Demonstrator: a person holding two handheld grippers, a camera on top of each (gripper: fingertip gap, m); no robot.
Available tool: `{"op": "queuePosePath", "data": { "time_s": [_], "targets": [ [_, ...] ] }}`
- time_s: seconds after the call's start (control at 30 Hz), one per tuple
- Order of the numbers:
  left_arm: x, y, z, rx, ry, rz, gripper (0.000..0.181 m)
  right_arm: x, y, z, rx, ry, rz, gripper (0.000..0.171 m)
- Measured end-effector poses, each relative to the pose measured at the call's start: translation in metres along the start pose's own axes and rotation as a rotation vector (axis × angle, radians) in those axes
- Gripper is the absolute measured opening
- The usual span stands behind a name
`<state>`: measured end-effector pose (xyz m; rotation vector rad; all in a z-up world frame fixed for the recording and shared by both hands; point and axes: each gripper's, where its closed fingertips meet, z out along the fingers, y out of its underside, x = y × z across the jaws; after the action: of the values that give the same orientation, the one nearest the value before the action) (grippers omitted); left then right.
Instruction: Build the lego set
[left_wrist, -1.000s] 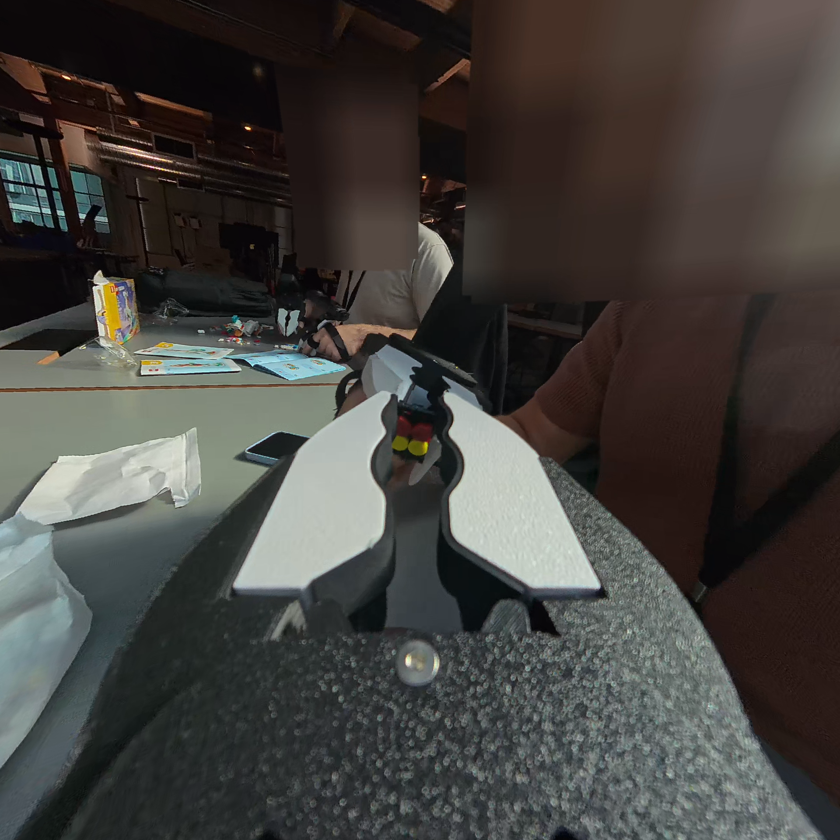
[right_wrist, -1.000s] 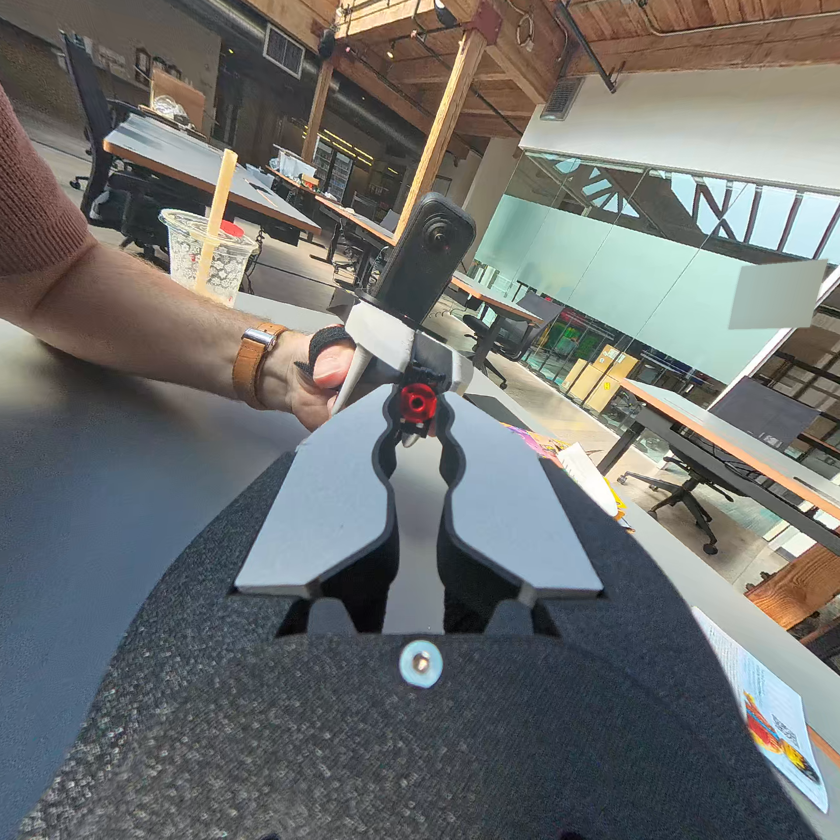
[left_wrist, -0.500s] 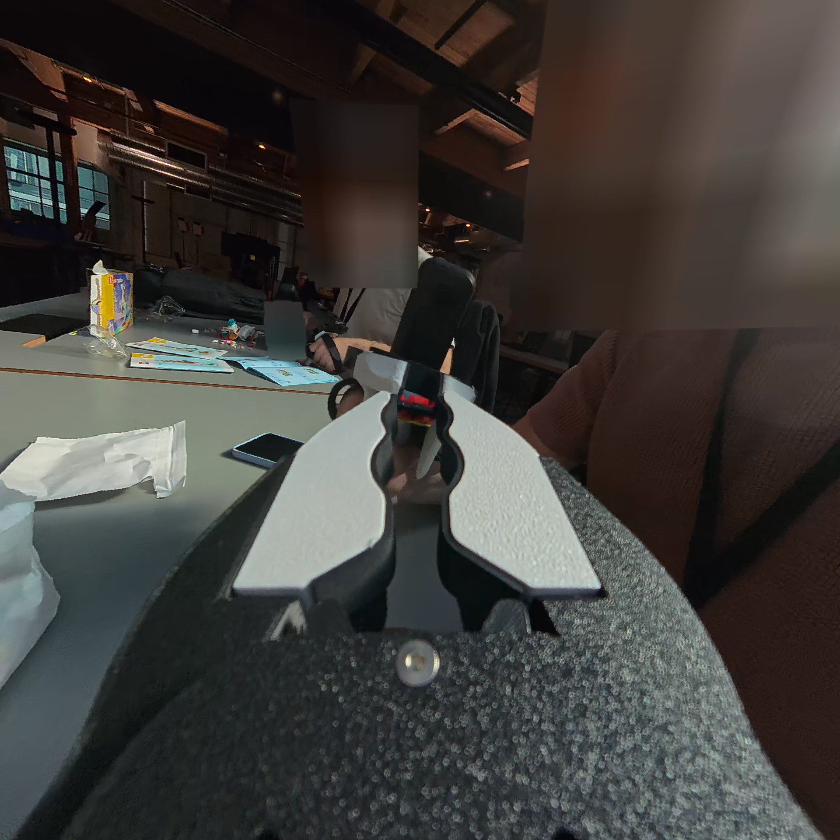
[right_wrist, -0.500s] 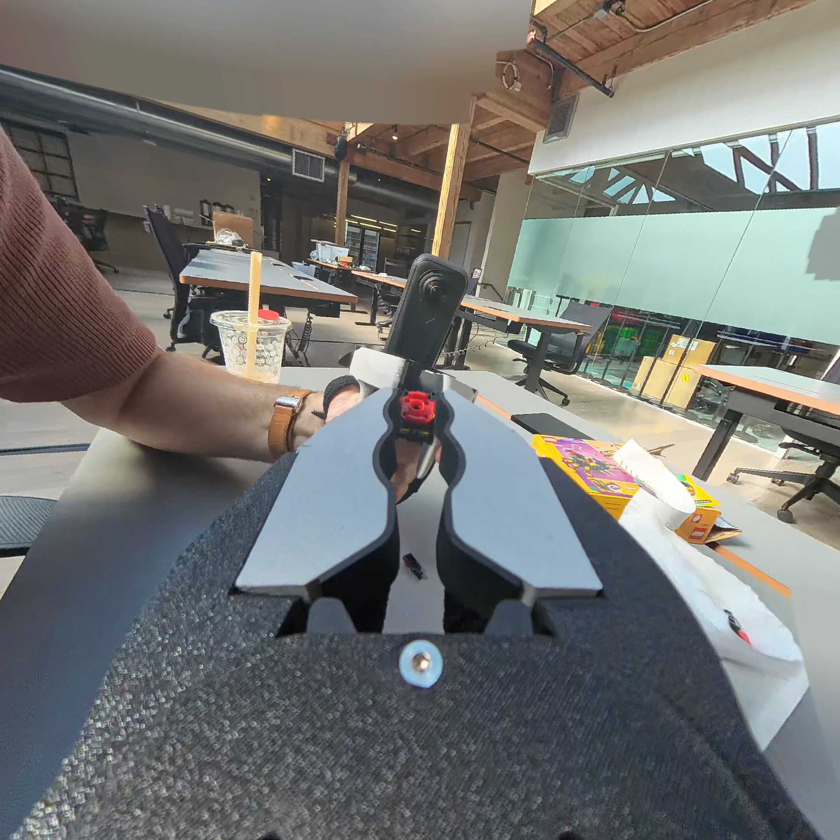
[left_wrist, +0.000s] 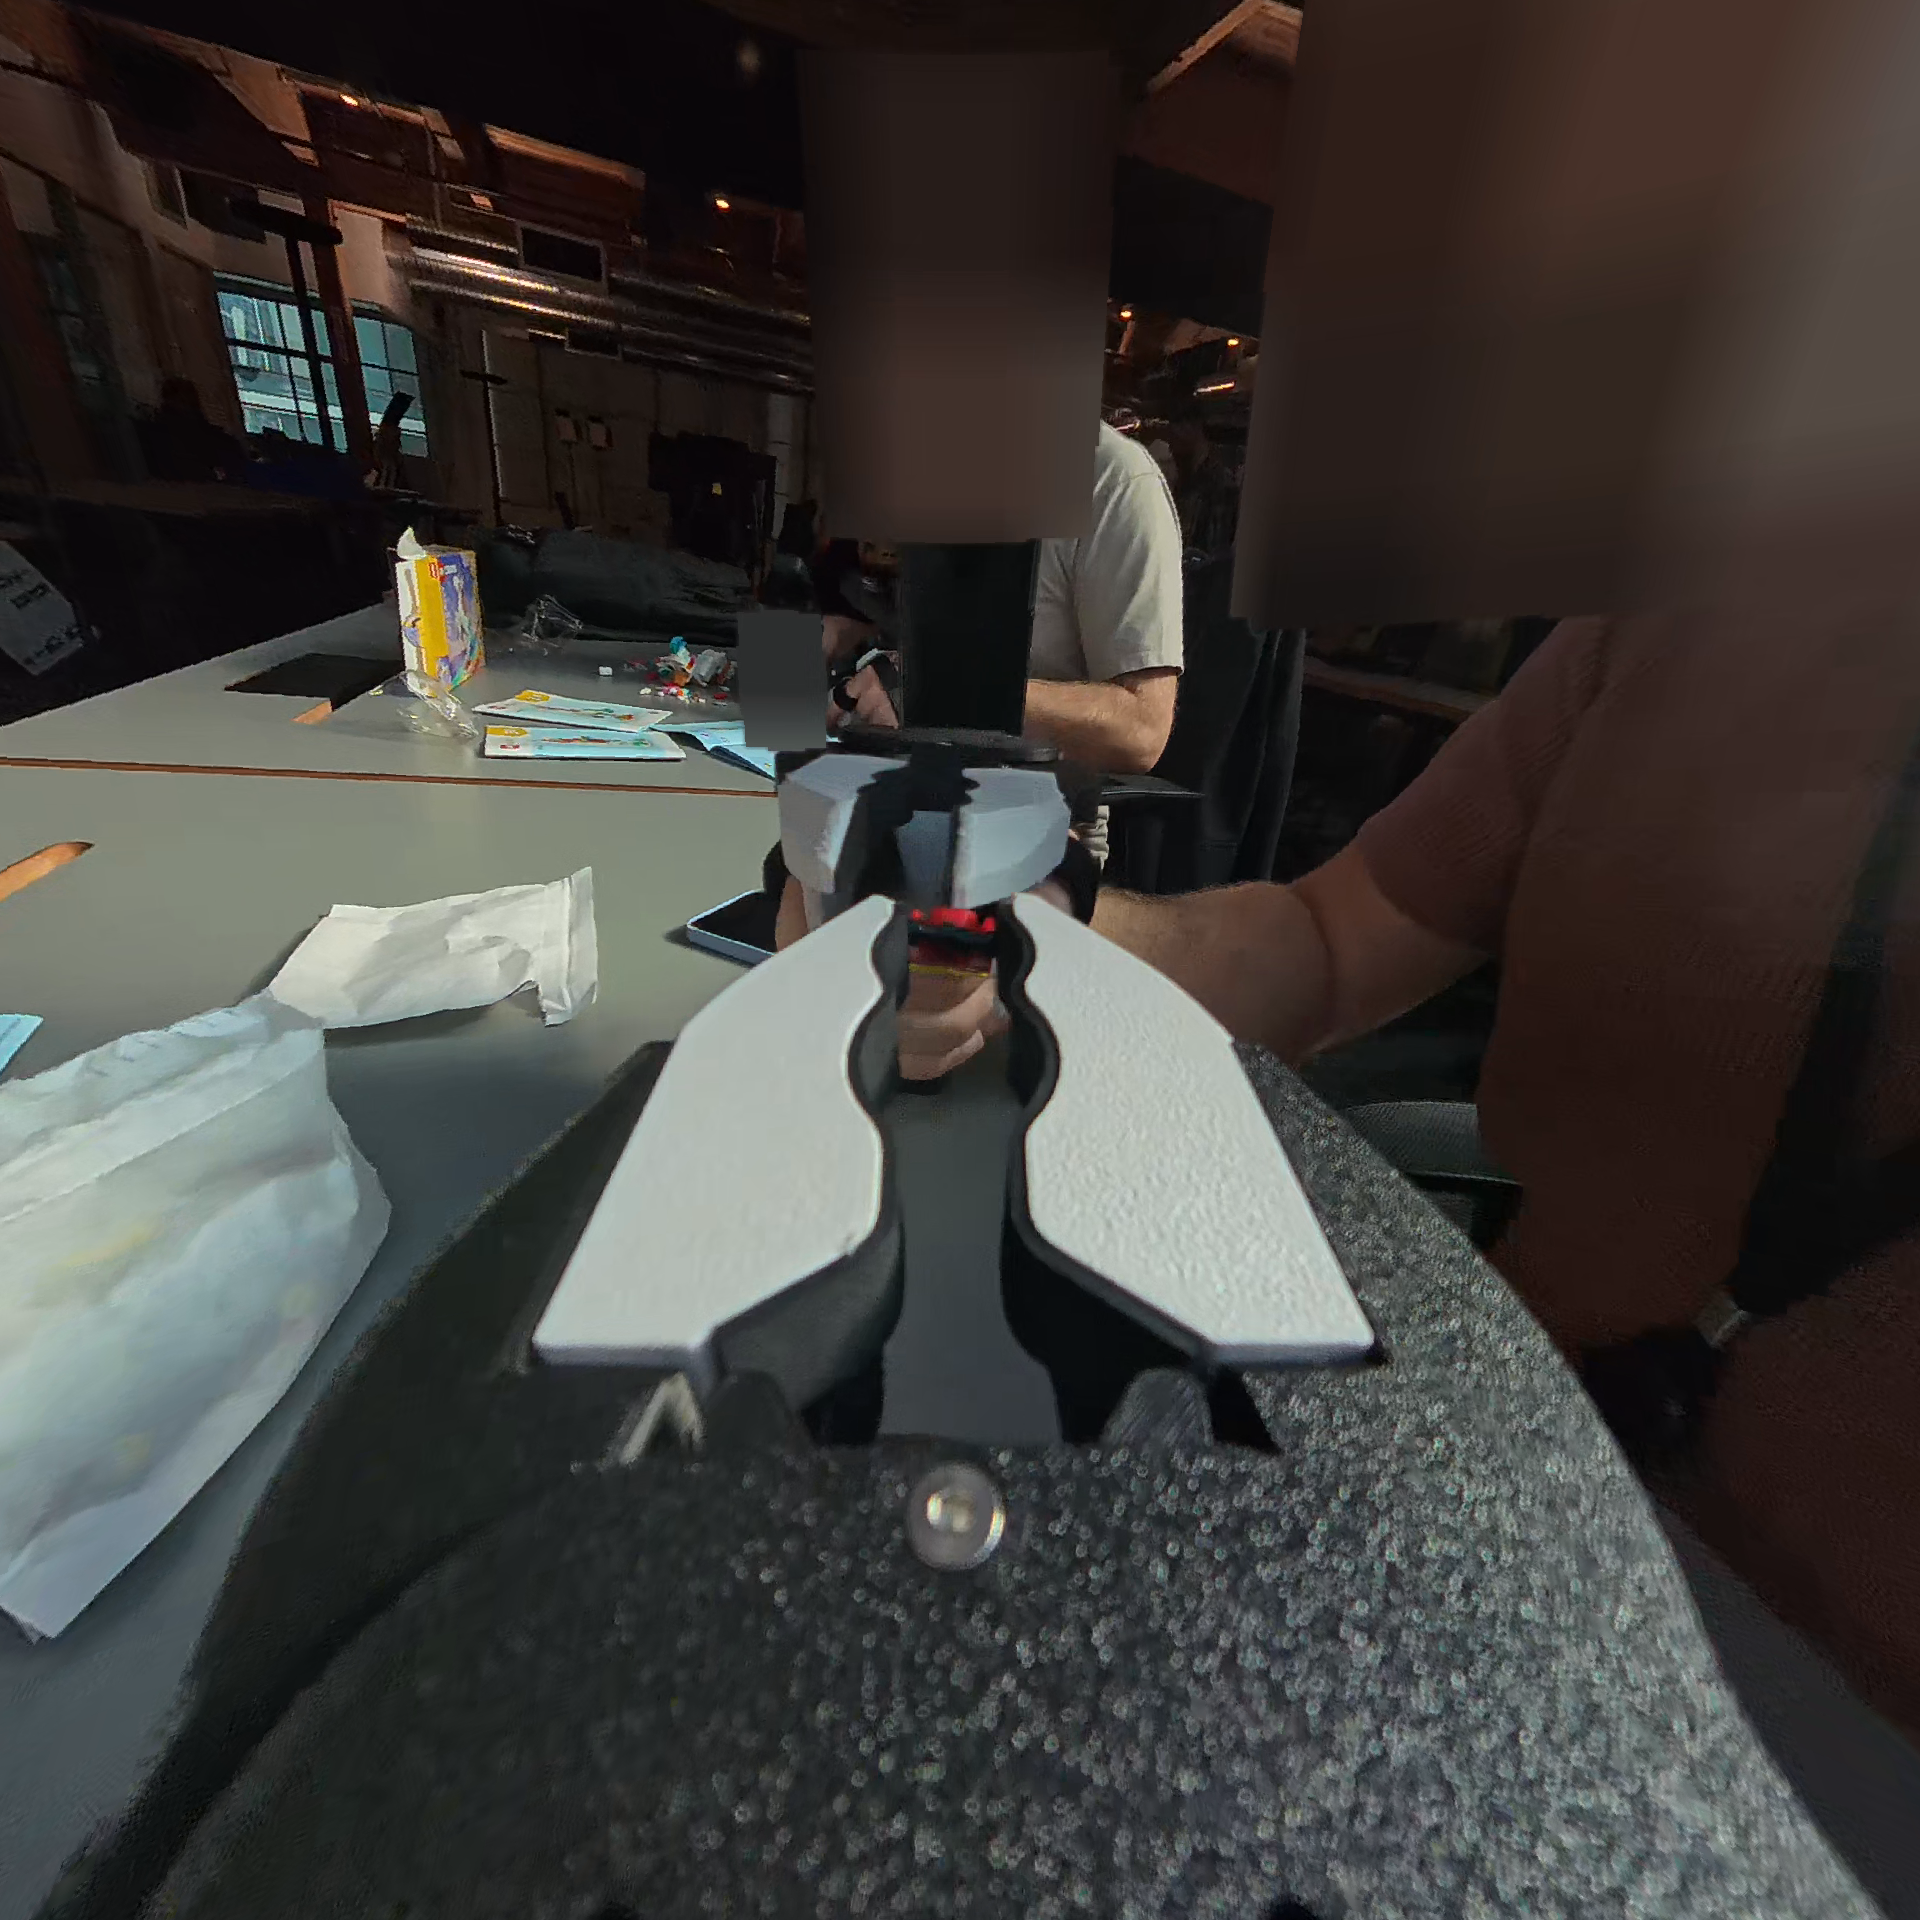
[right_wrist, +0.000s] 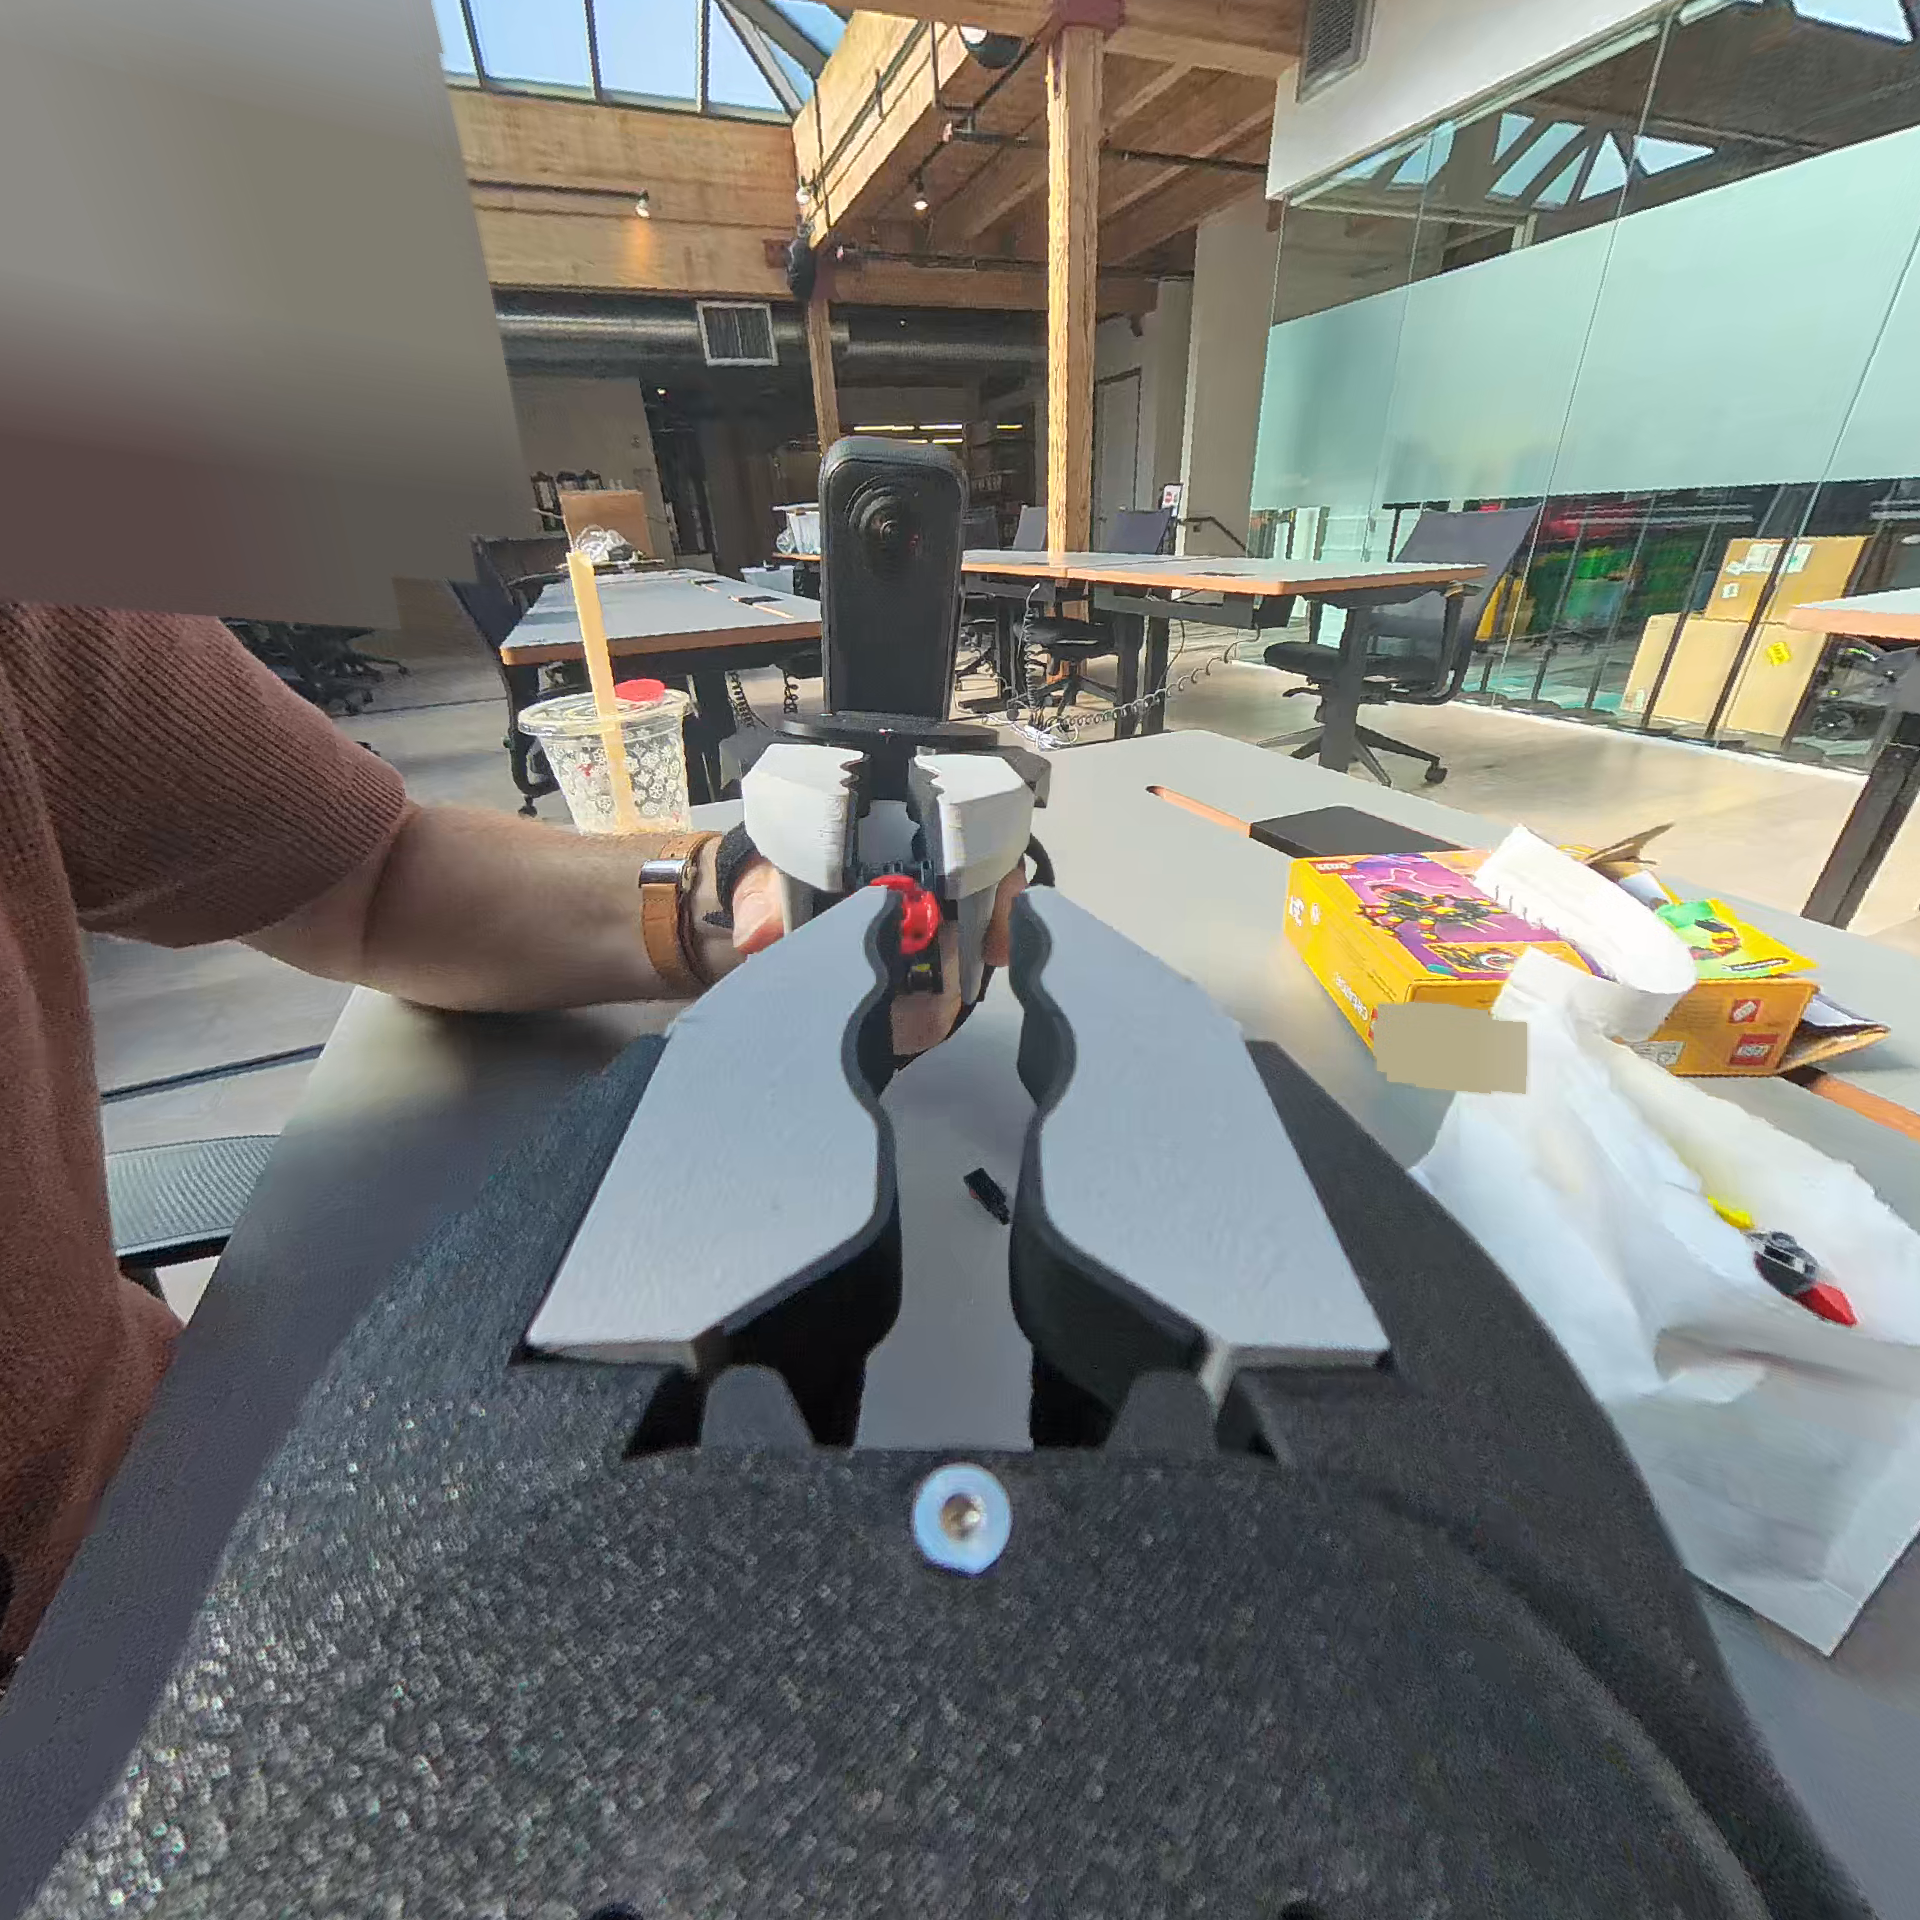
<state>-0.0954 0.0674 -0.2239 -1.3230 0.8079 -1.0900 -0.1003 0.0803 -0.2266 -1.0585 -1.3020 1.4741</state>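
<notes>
Your left gripper (left_wrist: 948, 940) pinches the small red, yellow and black lego (left_wrist: 943, 933) at twelve o'clock; your right gripper (right_wrist: 951, 930) meets it, slightly parted.

Taking the lego box (right_wrist: 1455, 956) on the table (right_wrist: 1174, 831) as landmark: paper bag (right_wrist: 1662, 1247) just before it, loose piece (right_wrist: 985, 1195) to its left (between the right gripper's fingers), plastic cup (right_wrist: 613, 753) farther left, behind the forearm.
</notes>
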Motion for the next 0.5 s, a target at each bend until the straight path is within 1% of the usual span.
{"op": "queuePosePath", "data": {
  "time_s": [0.1,0.2,0.33,0.5],
  "targets": [
    [-0.001,0.0,-0.001,-0.008,-0.006,0.013,0.016,-0.011,0.003,0.004,-0.021,-0.044,-0.025,0.017],
    [-0.002,0.002,-0.002,-0.012,-0.005,0.009,0.015,-0.012,0.007,0.006,-0.038,-0.051,-0.019,0.02],
    [0.002,0.004,0.002,-0.033,0.011,0.023,0.016,-0.012,0.017,0.01,-0.091,-0.044,-0.034,0.018],
    [0.001,0.004,0.002,-0.036,0.007,0.028,0.016,-0.012,0.013,0.008,-0.062,-0.049,-0.023,0.017]
  ]
}}
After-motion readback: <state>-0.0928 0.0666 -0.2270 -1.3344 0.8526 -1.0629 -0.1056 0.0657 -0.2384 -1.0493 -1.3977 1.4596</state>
